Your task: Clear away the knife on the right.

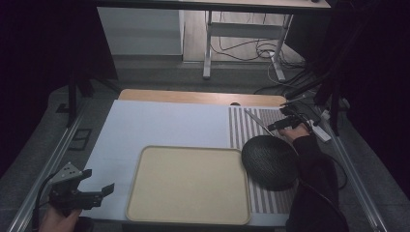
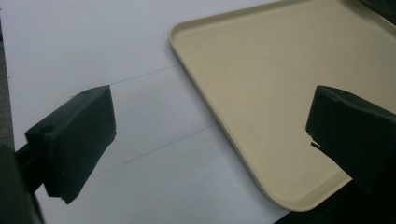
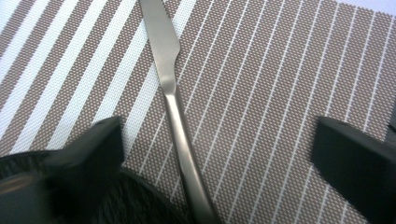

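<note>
Overhead first: right gripper (image 1: 282, 124) sits at the far right of the table over a striped placemat (image 1: 246, 126), its tip at the near end of a table knife (image 1: 257, 122) that lies flat on the mat, blade pointing away toward the far edge. Black bowl (image 1: 270, 162) rests on the near part of the same mat, just beside a beige tray (image 1: 188, 184) that holds nothing. Left gripper (image 1: 99, 181) hovers off the tray's near left corner, jaws apart, nothing between them. White sheet (image 1: 159, 125) covers most of the table, wood showing at the far edge; dim room beyond, desk legs and loose cables on the floor. Left gripper view: jaws wide apart over the white sheet and the tray's corner (image 2: 280, 93), gripping nothing. Right gripper view: jaws spread wide, one on each side of the knife handle (image 3: 184, 154), pads clear of the metal; the bowl's rim (image 3: 140, 196) sits at the bottom edge, close to the handle's end. Judgement: knife lies free on the mat, not gripped; tray is bare, so if the tableware is bound for it, that work is all left to do.
</note>
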